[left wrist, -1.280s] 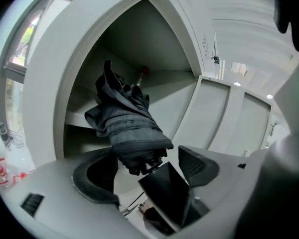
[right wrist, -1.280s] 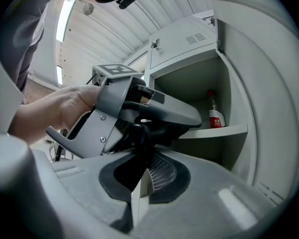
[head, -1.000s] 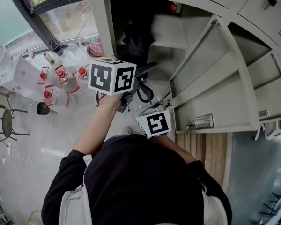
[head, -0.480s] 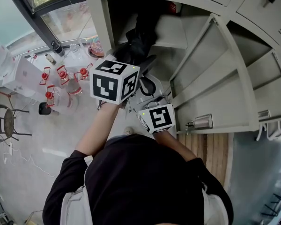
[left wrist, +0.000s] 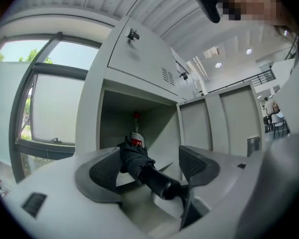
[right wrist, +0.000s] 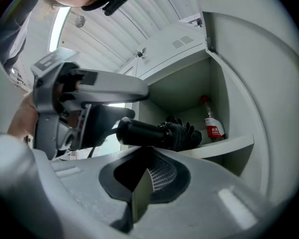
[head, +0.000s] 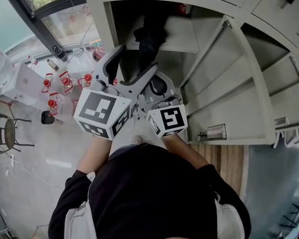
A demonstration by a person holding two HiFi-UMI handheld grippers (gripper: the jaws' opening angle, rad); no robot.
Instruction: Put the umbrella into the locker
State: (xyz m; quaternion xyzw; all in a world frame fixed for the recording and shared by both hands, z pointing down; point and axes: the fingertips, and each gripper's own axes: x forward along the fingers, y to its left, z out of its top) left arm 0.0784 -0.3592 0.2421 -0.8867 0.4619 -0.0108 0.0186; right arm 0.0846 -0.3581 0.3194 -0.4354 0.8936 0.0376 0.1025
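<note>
The locker [head: 108,30] stands open, its door [head: 224,81] swung out to the right so that the near side of the compartment is unobstructed. The umbrella [left wrist: 133,159], black and folded, lies inside on the shelf [right wrist: 224,146]. Its fabric end rests toward the far left of the shelf and its handle projects over the shelf's near edge into open air. A bottle [right wrist: 214,127] with a red label stands upright at the far back of the shelf, just behind the umbrella's fabric end. The left gripper [left wrist: 150,166] is held in front of the opening with its jaws spread wide. The umbrella handle lies in line with the gap, with room showing between it and each pad. The right gripper [right wrist: 142,176] sits lower and nearer, below the shelf edge and just right of the left gripper. Its jaws are pressed together with nothing between them. Space above the umbrella up to the compartment ceiling is open. To the left of the locker, a cluster of red-capped bottles [head: 65,78] stands on the floor beside the window.
</note>
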